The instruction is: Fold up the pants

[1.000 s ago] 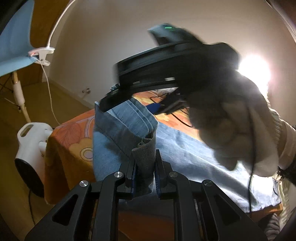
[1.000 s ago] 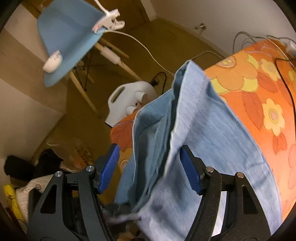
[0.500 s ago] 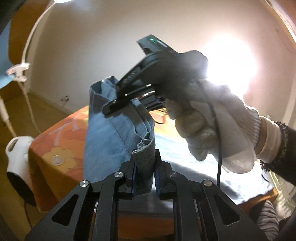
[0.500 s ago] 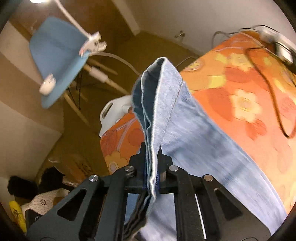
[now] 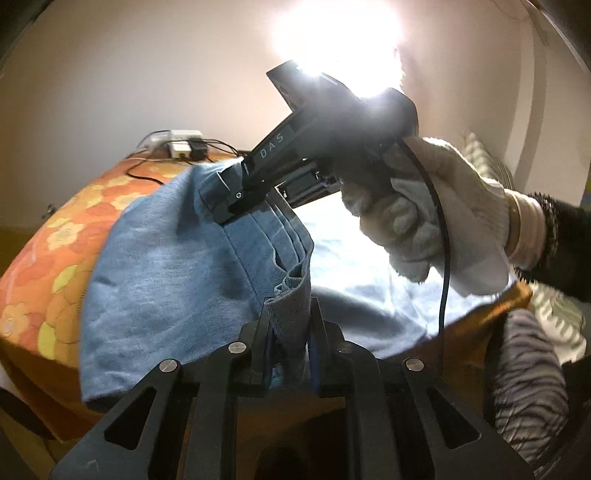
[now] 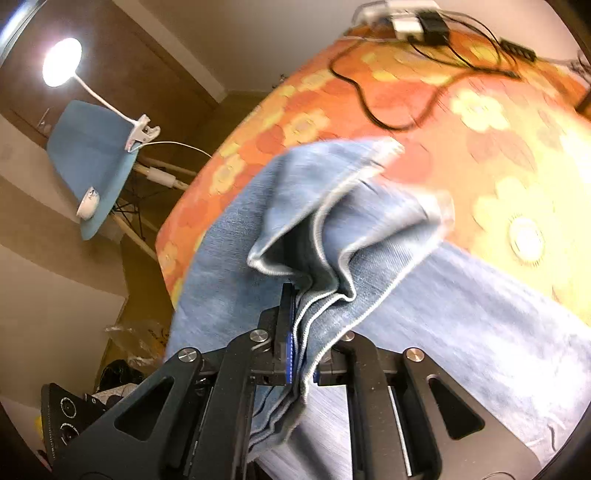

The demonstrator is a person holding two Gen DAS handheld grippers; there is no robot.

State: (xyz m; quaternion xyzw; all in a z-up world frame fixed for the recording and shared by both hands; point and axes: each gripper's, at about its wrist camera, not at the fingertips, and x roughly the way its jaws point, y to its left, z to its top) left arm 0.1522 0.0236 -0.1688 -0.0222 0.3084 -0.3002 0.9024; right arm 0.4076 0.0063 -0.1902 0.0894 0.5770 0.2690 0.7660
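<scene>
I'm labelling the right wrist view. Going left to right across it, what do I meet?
Lamp → blue chair → jeans, clamped in the right gripper → white power strip at the far edge of the floral-covered table.

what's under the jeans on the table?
Under the jeans shows the orange floral tablecloth, visible around their edges. Whatever lies beneath the denim itself is covered.

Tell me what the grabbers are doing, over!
Left gripper shut on jeans. Right gripper shut on same jeans. Black cable lies ahead on tablecloth.
</scene>
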